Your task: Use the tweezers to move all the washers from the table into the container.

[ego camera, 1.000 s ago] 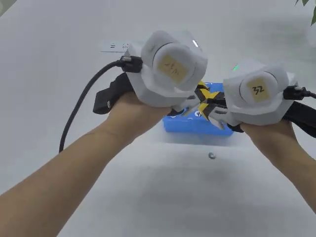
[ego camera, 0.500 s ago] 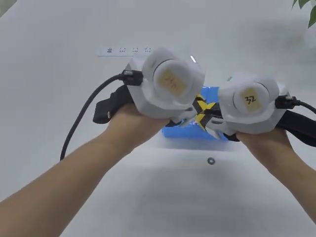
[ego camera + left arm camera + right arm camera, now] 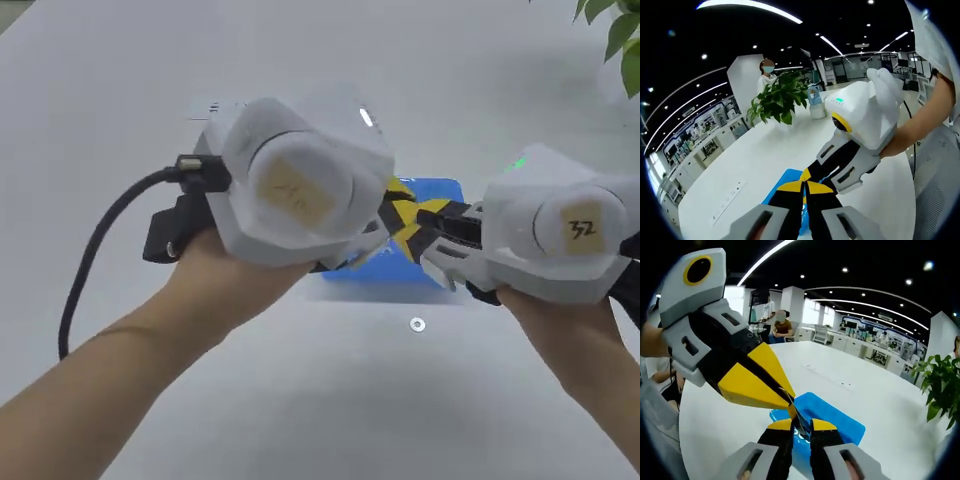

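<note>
Left hand-held gripper (image 3: 805,190) white, black cable (image 3: 92,240); right hand-held gripper (image 3: 801,429) labelled 32

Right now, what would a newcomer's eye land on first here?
First, the left gripper and right gripper nose to nose above the blue container at mid-table, their yellow-and-black jaws almost touching. Thin metal tweezers sit between the right one's jaws. Next, a lone washer lies on the white table, just in front of the container on the person's side.
</note>
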A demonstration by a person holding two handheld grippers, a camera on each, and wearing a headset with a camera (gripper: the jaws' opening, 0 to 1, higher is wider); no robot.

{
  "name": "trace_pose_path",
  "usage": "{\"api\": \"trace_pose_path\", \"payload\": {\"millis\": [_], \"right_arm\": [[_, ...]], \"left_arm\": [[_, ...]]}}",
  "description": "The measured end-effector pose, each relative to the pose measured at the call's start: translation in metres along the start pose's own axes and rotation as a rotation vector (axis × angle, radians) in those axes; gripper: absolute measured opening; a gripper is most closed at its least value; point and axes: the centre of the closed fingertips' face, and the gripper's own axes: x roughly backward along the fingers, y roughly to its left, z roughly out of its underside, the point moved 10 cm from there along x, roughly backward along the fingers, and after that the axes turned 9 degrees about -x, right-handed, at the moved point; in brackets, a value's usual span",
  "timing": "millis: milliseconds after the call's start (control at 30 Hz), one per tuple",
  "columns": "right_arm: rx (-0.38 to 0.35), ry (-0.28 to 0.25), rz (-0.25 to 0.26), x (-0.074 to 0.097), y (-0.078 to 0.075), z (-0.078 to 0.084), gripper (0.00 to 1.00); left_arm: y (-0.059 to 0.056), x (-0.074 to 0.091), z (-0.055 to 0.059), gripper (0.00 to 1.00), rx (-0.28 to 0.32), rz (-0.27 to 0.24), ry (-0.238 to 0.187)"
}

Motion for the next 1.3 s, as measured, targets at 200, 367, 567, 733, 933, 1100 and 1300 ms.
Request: {"api": "trace_pose_path", "payload": {"millis": [200, 367, 567, 733, 933, 1100, 1300], "right_arm": [[0.020, 0.023, -0.009, 0.014, 0.011, 0.010, 0.11], [-0.011, 0.049, -0.013, 0.024, 0.021, 0.026, 0.09], [-0.039, 0.049, 0.012, 0.029, 0.026, 0.031, 0.10], [-0.059, 0.067, 0.011, 0.027, 0.027, 0.037, 0.10], [-0.063, 0.085, 0.014, 0.026, 0.027, 0.044, 0.10], [-0.065, 0.100, 0.014, 0.024, 0.025, 0.048, 0.10], [-0.058, 0.112, 0.015, 0.022, 0.024, 0.051, 0.10]], "left_arm": [[-0.016, 0.010, -0.010, 0.00, -0.008, 0.017, -0.015], [-0.026, 0.014, -0.015, 0.00, 0.000, 0.036, -0.034], [-0.035, 0.011, -0.008, 0.00, 0.015, 0.055, -0.025], [-0.043, 0.003, 0.003, 0.00, 0.037, 0.075, -0.011], [-0.047, -0.006, 0.013, 0.00, 0.066, 0.087, -0.006], [-0.049, -0.011, 0.020, 0.00, 0.090, 0.091, 0.008], [-0.051, -0.017, 0.028, 0.00, 0.108, 0.088, 0.021]]}}
